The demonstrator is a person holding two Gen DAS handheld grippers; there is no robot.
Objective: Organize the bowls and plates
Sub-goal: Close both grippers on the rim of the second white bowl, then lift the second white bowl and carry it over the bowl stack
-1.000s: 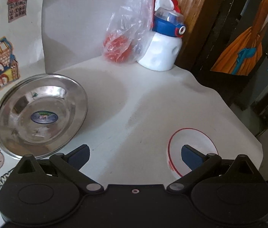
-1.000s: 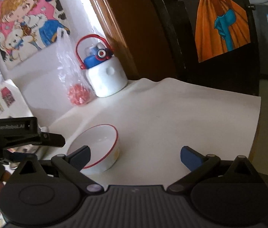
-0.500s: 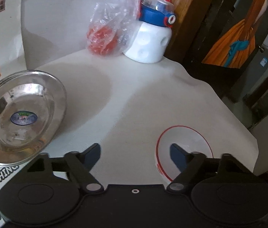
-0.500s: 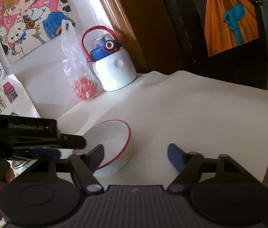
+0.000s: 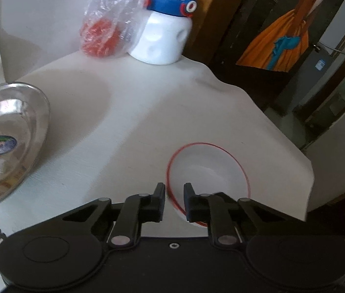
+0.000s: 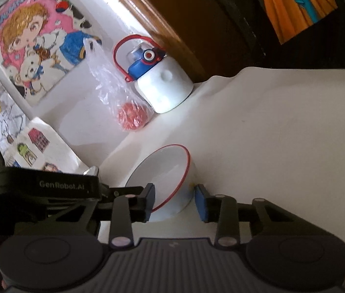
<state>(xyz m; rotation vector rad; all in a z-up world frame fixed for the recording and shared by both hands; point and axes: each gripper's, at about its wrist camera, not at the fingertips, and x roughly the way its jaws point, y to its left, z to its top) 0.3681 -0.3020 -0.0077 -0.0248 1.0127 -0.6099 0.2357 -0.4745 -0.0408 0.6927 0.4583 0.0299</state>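
Now both pairs of jaws, wide apart a second ago, are closing on the white ceramic bowl with a thin red rim (image 5: 209, 168). Nearest in the left wrist view, the left gripper (image 5: 174, 196) has narrowed to a slim gap that straddles the bowl's near rim, one finger inside and one outside; whether the pads already press cannot be told. In the right wrist view, the right gripper (image 6: 175, 199) brackets the bowl's wall from the other side, still short of firm contact. The bowl stands on the white cloth-covered table (image 5: 148, 112), so a lift looks imminent. Further left lies the shallow stainless steel plate (image 5: 6, 134), probably its destination. At the back stand a clear plastic bag of red contents (image 5: 104, 31) and a white water bottle with a blue lid (image 5: 162, 41).
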